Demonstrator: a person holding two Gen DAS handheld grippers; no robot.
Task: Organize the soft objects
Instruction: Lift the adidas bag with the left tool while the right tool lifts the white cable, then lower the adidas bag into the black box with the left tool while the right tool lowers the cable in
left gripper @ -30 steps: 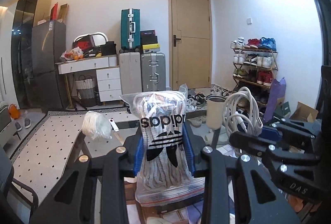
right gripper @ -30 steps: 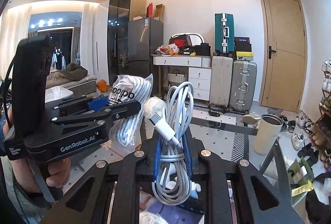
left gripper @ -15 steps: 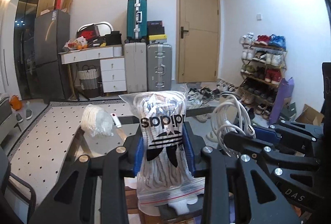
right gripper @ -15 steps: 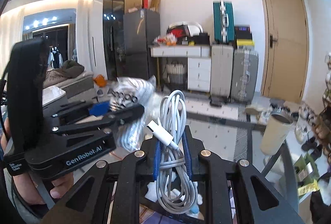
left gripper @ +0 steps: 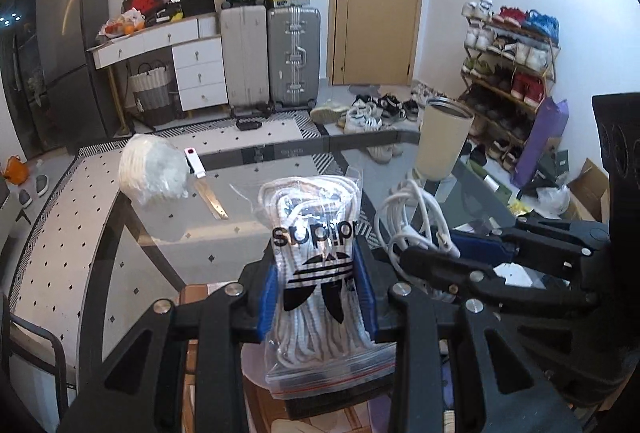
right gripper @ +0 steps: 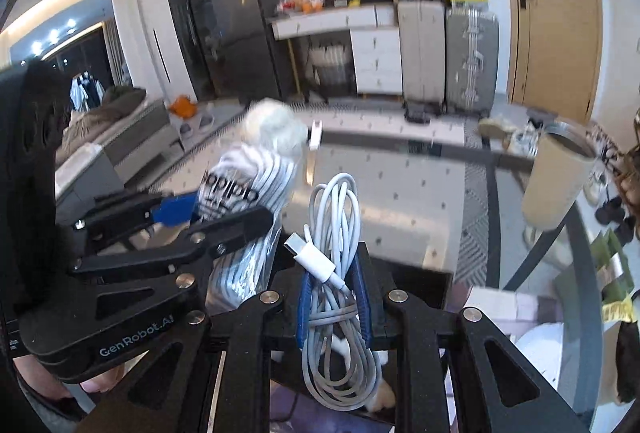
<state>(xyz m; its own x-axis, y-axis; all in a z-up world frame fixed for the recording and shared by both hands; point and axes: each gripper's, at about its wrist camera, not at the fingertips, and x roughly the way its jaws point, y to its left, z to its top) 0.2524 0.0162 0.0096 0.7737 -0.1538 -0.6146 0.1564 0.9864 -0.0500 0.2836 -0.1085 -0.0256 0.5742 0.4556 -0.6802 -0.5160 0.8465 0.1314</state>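
Crinkly clear bag of white laces [left gripper: 316, 273] fills the left gripper [left gripper: 318, 285]; right gripper [right gripper: 332, 293] pinches a coiled white cable [right gripper: 336, 233].

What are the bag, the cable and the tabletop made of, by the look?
Bag: clear glossy plastic film, zip-top; it glints and shows white cords, probably woven laces, inside.
Cable: white, smooth matte sheath, likely rubbery plastic; it bends in soft loops and ends in a hard white plug.
Tabletop: glass with a dark border; the patterned floor shows through.
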